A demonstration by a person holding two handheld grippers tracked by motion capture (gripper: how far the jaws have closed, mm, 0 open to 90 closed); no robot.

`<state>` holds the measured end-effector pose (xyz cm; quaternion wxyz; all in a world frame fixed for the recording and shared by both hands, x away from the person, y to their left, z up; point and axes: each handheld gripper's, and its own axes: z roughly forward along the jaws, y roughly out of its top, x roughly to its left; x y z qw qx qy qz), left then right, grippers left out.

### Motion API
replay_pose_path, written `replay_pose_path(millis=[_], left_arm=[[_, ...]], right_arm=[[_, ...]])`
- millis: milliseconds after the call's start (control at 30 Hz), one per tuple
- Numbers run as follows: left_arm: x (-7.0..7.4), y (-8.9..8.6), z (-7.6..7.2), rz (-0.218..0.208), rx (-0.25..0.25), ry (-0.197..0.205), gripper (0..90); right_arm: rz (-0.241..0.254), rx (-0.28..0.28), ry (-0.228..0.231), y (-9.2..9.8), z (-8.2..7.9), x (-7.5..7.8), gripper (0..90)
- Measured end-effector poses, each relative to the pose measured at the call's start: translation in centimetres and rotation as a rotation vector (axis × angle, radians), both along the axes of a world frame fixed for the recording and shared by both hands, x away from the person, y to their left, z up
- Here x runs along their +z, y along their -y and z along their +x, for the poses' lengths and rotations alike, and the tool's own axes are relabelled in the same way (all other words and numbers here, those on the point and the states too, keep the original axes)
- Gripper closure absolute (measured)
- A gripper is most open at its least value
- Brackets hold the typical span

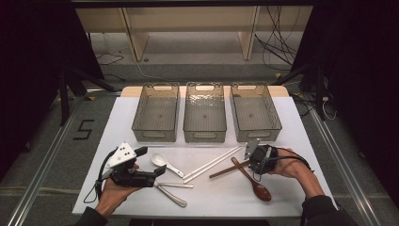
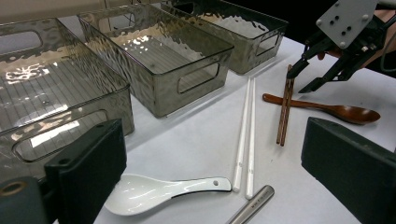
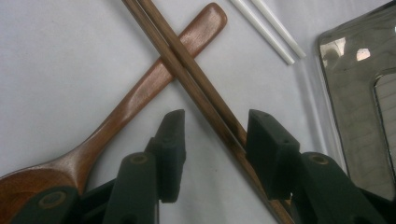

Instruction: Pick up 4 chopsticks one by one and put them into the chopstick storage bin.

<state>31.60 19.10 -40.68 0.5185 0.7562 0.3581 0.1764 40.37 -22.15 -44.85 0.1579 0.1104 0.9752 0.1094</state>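
- The brown chopsticks [image 3: 196, 88] look like dark wood with a fine grain.
- The brown spoon [image 3: 140, 98] is reddish wood, polished smooth.
- The white spoon [image 2: 154, 191] is glossy, like ceramic.
- The three bins [image 2: 159, 60] are smoky clear plastic with a rippled surface.
- The desk [image 1: 141, 197] top is matt white.
- The jaws are matt black.

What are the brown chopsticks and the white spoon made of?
Brown chopsticks: probably wood, matte, with faint grain streaks along them.
White spoon: looks like glazed ceramic, maybe plastic; it is smooth, glossy and catches bright reflections.
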Motion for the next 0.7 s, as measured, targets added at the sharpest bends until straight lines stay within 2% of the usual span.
replay_pose_path(millis=[267, 400, 567, 700], left_arm=[[0.00, 0.05, 0.00, 0.001, 0.000, 0.000, 6.0], [0.01, 0.04, 0.00, -0.001, 0.000, 0.000, 6.0], [0.01, 0.07, -0.01, 0.002, -0.003, -0.001, 6.1], [0.00, 0.08, -0.01, 0.002, -0.004, -0.001, 6.1]], right_arm=[[-0.018, 0.007, -0.004, 0.21, 0.25, -0.47, 61.8], [-0.011, 0.006, -0.013, 0.33, 0.23, -0.39, 64.4], [-0.021, 0.024, 0.010, 0.21, 0.33, -0.51, 63.2], [-0.024, 0.018, 0.011, 0.12, 0.36, -0.63, 62.4]])
